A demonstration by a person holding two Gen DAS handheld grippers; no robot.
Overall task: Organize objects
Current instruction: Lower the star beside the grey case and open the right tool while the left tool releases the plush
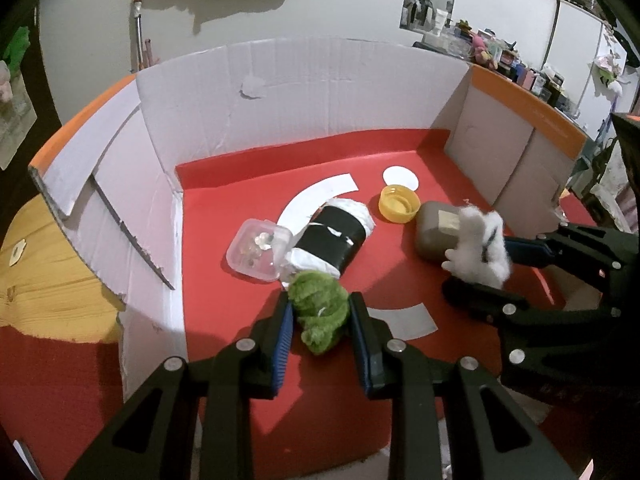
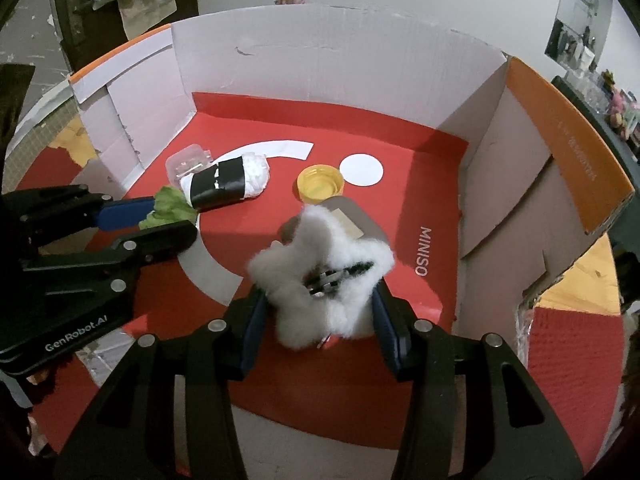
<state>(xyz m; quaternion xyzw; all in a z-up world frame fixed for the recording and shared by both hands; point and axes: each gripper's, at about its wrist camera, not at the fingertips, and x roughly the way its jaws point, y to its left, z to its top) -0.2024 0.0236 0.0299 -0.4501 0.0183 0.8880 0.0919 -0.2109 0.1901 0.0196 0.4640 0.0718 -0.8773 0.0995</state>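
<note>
So the whole setup sits inside a cardboard box (image 2: 320,64) with white inner walls and orange outer flaps, lined with a red paper sheet (image 2: 360,380) that has white arcs and a white circle printed on it. "MINISO" is readable on the right side of the sheet in the right wrist view. Behind the box there's a pale wall, a cluttered shelf off to the right, and a wooden tabletop (image 1: 48,264) showing at the left.

On the red sheet, far left, a small clear plastic container (image 1: 256,254) holds a few little shiny bits I can't make out. Touching it is a white roll wrapped in black tape (image 1: 334,238). Right of that sits a yellow bottle cap (image 1: 399,203), open side up and empty, and near it a brown rounded case (image 1: 434,234) with a tan label, not readable.

The left gripper (image 1: 320,320) is clamped on a green plush toy (image 1: 320,312), just in front of the roll. The right gripper (image 2: 320,304), marked "GenRobot.AI" style like the left one, squeezes a white fluffy toy (image 2: 320,280) over the brown case.
</note>
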